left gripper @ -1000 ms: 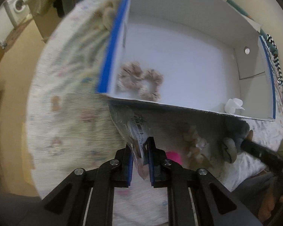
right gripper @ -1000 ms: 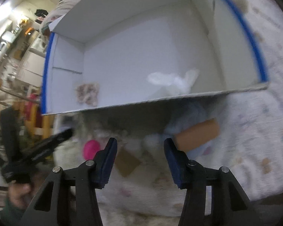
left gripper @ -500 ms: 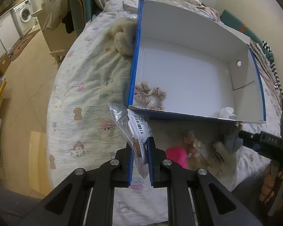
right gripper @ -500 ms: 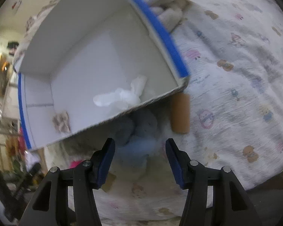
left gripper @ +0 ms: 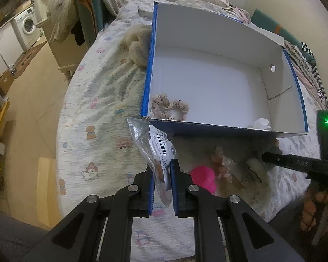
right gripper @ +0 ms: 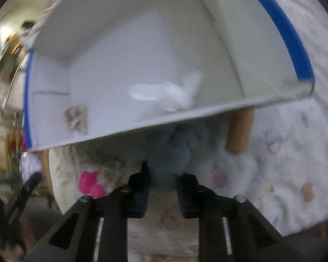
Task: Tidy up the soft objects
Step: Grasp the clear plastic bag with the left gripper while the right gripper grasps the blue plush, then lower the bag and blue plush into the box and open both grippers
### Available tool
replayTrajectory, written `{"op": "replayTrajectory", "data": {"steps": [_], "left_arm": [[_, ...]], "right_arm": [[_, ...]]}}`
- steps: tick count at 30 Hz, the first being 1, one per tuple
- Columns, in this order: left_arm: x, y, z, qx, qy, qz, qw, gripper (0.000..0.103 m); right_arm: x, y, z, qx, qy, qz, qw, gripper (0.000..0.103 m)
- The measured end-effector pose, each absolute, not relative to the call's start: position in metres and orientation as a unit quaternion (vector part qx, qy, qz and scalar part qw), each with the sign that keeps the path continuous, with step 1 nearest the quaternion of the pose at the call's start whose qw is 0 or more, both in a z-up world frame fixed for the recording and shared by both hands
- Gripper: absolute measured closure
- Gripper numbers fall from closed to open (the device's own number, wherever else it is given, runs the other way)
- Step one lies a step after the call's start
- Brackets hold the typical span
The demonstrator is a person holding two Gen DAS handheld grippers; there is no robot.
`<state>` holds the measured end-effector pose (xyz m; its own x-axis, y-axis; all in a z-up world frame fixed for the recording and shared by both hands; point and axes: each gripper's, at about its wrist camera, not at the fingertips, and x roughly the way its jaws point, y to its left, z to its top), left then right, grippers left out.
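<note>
You are clamping the clear packet (left gripper: 158,152) in the left gripper (left gripper: 161,187) while the right gripper (right gripper: 163,184), jaws just closing, is pinching the blue-grey plush (right gripper: 175,150), so be lifting both clear of the box (left gripper: 225,128) wall before dropping them inside

Both wrist views look steeply down, sharing the box (left gripper: 218,87).

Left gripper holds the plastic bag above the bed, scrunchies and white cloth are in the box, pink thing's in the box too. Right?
Not quite. The pink object lies on the bedsheet outside the box, as the left wrist view shows. The rest holds: left gripper grips the plastic bag; scrunchies and white cloth are inside.
</note>
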<state>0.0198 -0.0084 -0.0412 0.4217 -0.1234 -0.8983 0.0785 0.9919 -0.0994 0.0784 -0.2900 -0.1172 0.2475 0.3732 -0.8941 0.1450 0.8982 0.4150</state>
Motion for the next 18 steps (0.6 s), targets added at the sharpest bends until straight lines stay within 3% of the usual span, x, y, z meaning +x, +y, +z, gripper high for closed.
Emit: {"op": "replayTrajectory", "data": {"steps": [8, 18], "left_arm": [[0.007, -0.003, -0.036, -0.033, 0.529, -0.053, 0.846, 0.091], [-0.004, -0.018, -0.004, -0.01, 0.487, -0.067, 0.871, 0.091]], "right_arm": [[0.038, -0.267, -0.062, 0.185, 0.54, 0.161, 0.805, 0.082], [0.014, -0.268, -0.042, 0.214, 0.508, 0.183, 0.814, 0.082]]}}
